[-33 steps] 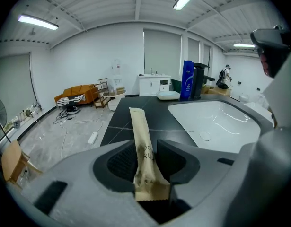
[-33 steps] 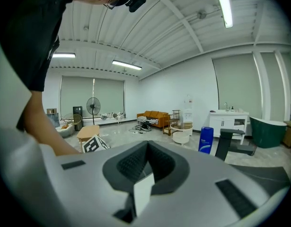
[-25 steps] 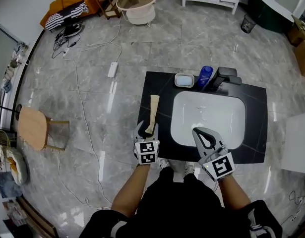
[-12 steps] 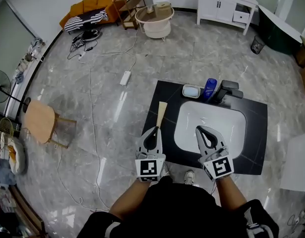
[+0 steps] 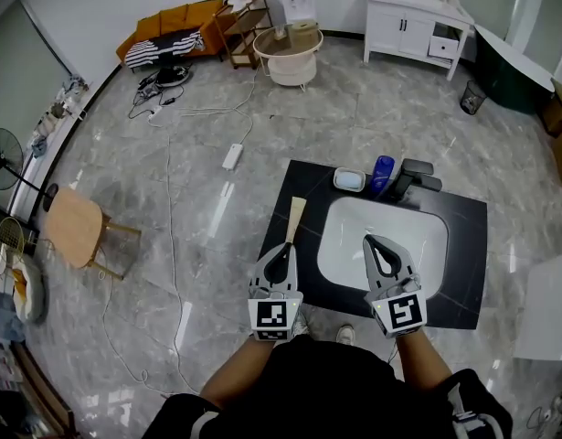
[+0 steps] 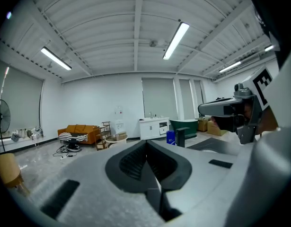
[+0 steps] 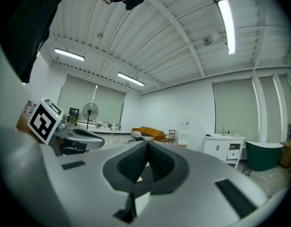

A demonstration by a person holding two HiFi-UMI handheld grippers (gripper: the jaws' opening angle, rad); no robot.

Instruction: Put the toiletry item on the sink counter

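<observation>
The toiletry item, a flat cream tube [image 5: 296, 218], lies on the left strip of the black sink counter [image 5: 463, 245], beside the white basin [image 5: 381, 236]. My left gripper [image 5: 282, 247] hovers just short of the tube's near end, jaws shut with nothing between them, and it does not touch the tube. In the left gripper view its jaws [image 6: 146, 144] point level across the room. My right gripper [image 5: 372, 242] is over the basin's near edge, shut and empty as well [image 7: 146, 144].
A blue bottle [image 5: 382, 174], a soap dish [image 5: 349, 180] and a black faucet [image 5: 410, 174] stand along the counter's far edge. On the floor are a power strip with cables [image 5: 232, 156], a wooden stool [image 5: 70, 229] and a white tub [image 5: 289, 58].
The left gripper, open at the tube's near end a second ago, has shut and drawn back empty. The tube stays on the counter. The head view has lifted.
</observation>
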